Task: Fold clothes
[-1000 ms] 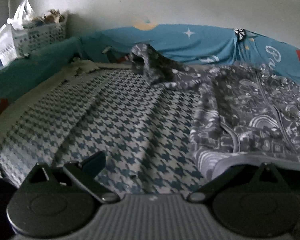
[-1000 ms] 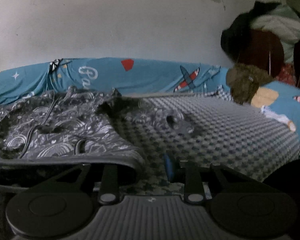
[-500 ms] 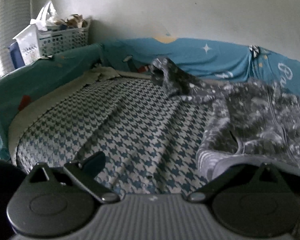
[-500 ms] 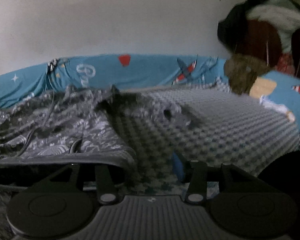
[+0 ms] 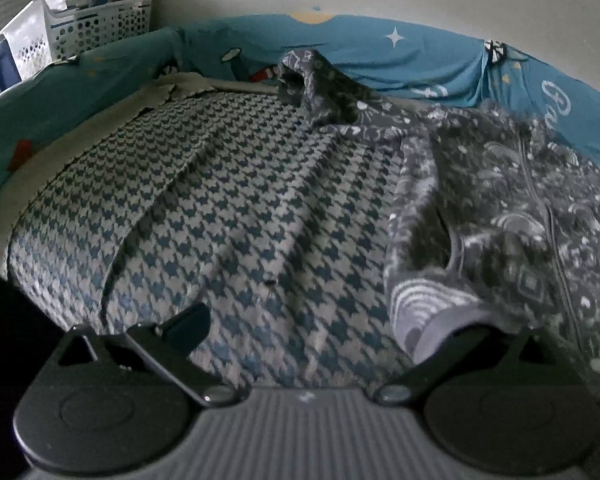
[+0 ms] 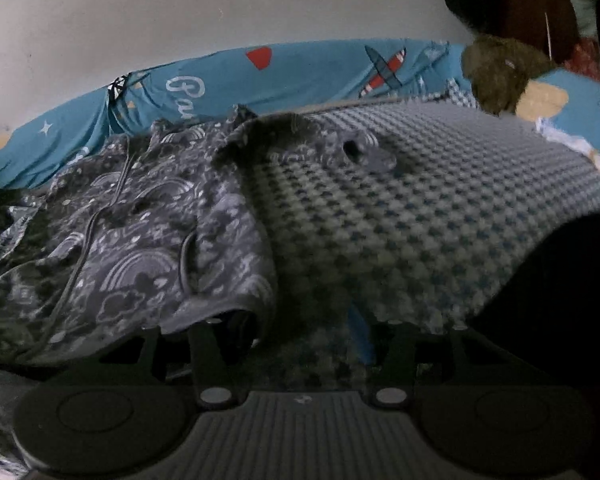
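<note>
A grey patterned zip jacket (image 5: 500,216) lies spread on a houndstooth bed cover (image 5: 228,208). One sleeve (image 5: 324,88) reaches toward the back. My left gripper (image 5: 332,320) is open; its left finger (image 5: 184,320) is bare and its right finger is under the jacket's bottom hem corner (image 5: 424,312). In the right wrist view the jacket (image 6: 132,248) fills the left, its other sleeve (image 6: 340,148) stretched right. My right gripper (image 6: 300,332) is open; its left finger is hidden under the hem (image 6: 220,308), and its blue-padded right finger (image 6: 360,336) is bare over the cover.
A blue printed bumper (image 5: 420,56) runs along the wall behind the bed. A white basket (image 5: 92,24) with bags stands at the back left. A brown plush toy (image 6: 496,72) and dark piled clothes (image 6: 540,8) sit at the back right.
Both grippers have risen and tipped a little, lifting the jacket's bottom hem off the cover. The left view has swung right, so the basket shows more.
</note>
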A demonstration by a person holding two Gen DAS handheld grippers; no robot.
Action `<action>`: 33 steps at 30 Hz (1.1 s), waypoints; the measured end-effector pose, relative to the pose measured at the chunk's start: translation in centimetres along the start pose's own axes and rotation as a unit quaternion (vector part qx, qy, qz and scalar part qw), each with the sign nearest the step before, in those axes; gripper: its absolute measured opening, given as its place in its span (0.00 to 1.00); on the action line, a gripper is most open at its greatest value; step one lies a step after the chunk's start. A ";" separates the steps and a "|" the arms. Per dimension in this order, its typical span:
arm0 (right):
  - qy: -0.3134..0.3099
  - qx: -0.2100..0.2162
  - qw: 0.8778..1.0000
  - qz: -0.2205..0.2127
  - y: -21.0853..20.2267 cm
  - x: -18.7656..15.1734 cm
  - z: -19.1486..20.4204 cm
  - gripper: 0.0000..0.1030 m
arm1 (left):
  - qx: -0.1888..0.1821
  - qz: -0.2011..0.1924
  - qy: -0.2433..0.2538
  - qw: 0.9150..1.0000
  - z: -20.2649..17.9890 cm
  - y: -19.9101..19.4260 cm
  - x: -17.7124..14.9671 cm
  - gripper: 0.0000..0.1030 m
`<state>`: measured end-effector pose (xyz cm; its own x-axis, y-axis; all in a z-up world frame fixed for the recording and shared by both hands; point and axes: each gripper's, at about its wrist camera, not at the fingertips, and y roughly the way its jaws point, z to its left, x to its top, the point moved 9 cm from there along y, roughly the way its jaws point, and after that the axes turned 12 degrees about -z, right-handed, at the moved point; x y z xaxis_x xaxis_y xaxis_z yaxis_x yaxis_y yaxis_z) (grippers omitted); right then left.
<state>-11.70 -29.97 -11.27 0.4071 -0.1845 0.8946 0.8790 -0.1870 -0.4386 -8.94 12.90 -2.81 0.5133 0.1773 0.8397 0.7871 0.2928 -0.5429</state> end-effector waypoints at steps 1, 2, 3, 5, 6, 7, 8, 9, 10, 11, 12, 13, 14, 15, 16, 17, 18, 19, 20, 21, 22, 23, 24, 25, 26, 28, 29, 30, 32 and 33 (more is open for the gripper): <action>0.006 -0.002 1.000 0.003 -0.4 -0.1 -0.2 0.49 | 0.001 0.002 -0.001 1.000 -0.1 -0.2 -0.3 1.00; 0.009 -0.002 1.000 0.001 -0.7 0.0 -0.3 0.49 | 0.001 0.001 -0.001 1.000 -0.1 -0.4 -0.5 1.00; 0.009 0.000 1.000 -0.006 -1.2 0.1 -0.3 0.49 | 0.003 -0.003 0.001 1.000 0.0 -0.7 -0.6 1.00; 0.007 0.004 1.000 -0.021 -2.3 0.3 -0.3 0.50 | 0.008 -0.017 0.011 1.000 -0.1 -1.4 -0.6 1.00; 0.008 0.008 1.000 -0.029 -2.8 0.5 -0.3 0.51 | 0.008 -0.021 0.013 1.000 -0.2 -1.7 -0.4 1.00; 0.010 0.012 0.999 -0.037 -3.2 0.6 -0.3 0.52 | 0.007 -0.024 0.013 1.000 -0.2 -2.0 -0.3 1.00; 0.013 0.015 0.999 -0.043 -3.5 0.8 -0.3 0.52 | 0.005 -0.027 0.010 1.000 -0.2 -2.2 -0.2 1.00; 0.016 0.019 0.999 -0.049 -3.8 0.9 -0.3 0.52 | 0.004 -0.032 0.007 0.999 -0.2 -2.5 0.0 1.00; 0.018 0.023 0.998 -0.054 -4.0 1.1 -0.3 0.52 | 0.002 -0.036 0.004 0.999 -0.2 -2.8 0.2 1.00; 0.023 0.026 0.998 -0.058 -4.1 1.2 -0.3 0.52 | 0.000 -0.040 0.003 0.999 -0.2 -3.1 0.3 1.00; 0.027 0.030 0.997 -0.061 -4.2 1.4 -0.3 0.52 | -0.001 -0.044 0.006 0.999 -0.3 -3.4 0.4 1.00; 0.030 0.037 0.997 -0.060 -4.2 1.4 -0.2 0.52 | -0.003 -0.047 0.007 0.999 -0.5 -3.7 0.5 1.00; 0.032 0.044 0.997 -0.058 -4.1 1.3 -0.1 0.52 | -0.006 -0.051 0.009 0.999 -0.6 -3.9 0.6 1.00; 0.032 0.045 0.997 -0.058 -4.1 1.3 -0.1 0.52 | -0.010 -0.056 0.010 0.998 -0.8 -4.2 0.8 1.00; 0.033 0.048 0.997 -0.059 -4.1 1.4 0.0 0.52 | -0.013 -0.061 0.013 0.998 -1.0 -4.3 0.9 1.00; 0.033 0.053 0.996 -0.060 -4.2 1.4 0.1 0.52 | -0.016 -0.066 0.016 0.998 -1.2 -4.4 1.2 1.00; 0.034 0.058 0.996 -0.061 -4.2 1.4 0.2 0.52 | -0.019 -0.069 0.017 0.997 -1.5 -4.4 1.4 1.00; 0.033 0.061 0.996 -0.062 -4.2 1.4 0.4 0.52 | -0.022 -0.069 0.018 0.997 -1.7 -4.4 1.6 1.00; 0.031 0.064 0.995 -0.063 -4.2 1.4 0.6 0.52 | -0.026 -0.071 0.017 0.997 -1.9 -4.3 1.8 1.00; 0.029 0.068 0.995 -0.064 -4.2 1.4 0.8 0.52 | -0.029 -0.073 0.017 0.997 -2.2 -4.3 1.9 1.00; 0.028 0.071 0.995 -0.065 -4.2 1.4 0.9 0.52 | -0.034 -0.074 0.018 0.997 -2.5 -4.3 2.1 1.00; 0.027 0.076 0.994 -0.067 -4.2 1.5 1.1 0.52 | -0.040 -0.073 0.019 0.996 -2.8 -4.2 2.2 1.00; 0.026 0.081 0.994 -0.070 -4.2 1.5 1.3 0.52 | -0.046 -0.072 0.020 0.996 -3.3 -4.0 2.2 1.00; 0.024 0.086 0.994 -0.070 -4.1 1.6 1.5 0.52 | -0.051 -0.071 0.021 0.996 -3.6 -3.9 2.3 1.00; 0.021 0.091 0.993 -0.071 -4.0 1.6 1.8 0.52 | -0.056 -0.069 0.023 0.996 -4.0 -3.8 2.3 1.00; 0.016 0.103 0.992 -0.071 -3.7 1.6 2.4 0.52 | -0.067 -0.065 0.027 0.995 -4.9 -3.4 2.2 1.00; 0.012 0.109 0.991 -0.072 -3.6 1.6 2.8 0.52 | -0.072 -0.063 0.030 0.995 -5.3 -3.3 2.1 1.00; 0.008 0.113 0.991 -0.071 -3.4 1.6 3.2 0.52 | -0.077 -0.060 0.033 0.995 -5.7 -3.1 2.0 1.00; 0.000 0.119 0.990 -0.070 -2.9 1.6 3.9 0.52 | -0.088 -0.055 0.034 0.994 -6.5 -2.7 1.8 1.00; -0.004 0.122 0.990 -0.069 -2.6 1.5 4.2 0.52 | -0.093 -0.052 0.035 0.994 -6.9 -2.6 1.7 1.00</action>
<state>-12.33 -25.69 -8.39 0.2796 -0.1653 0.9458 0.9600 0.0299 -0.2786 -7.74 5.99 -0.06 0.4437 0.0866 0.8920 0.8832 0.1266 -0.4517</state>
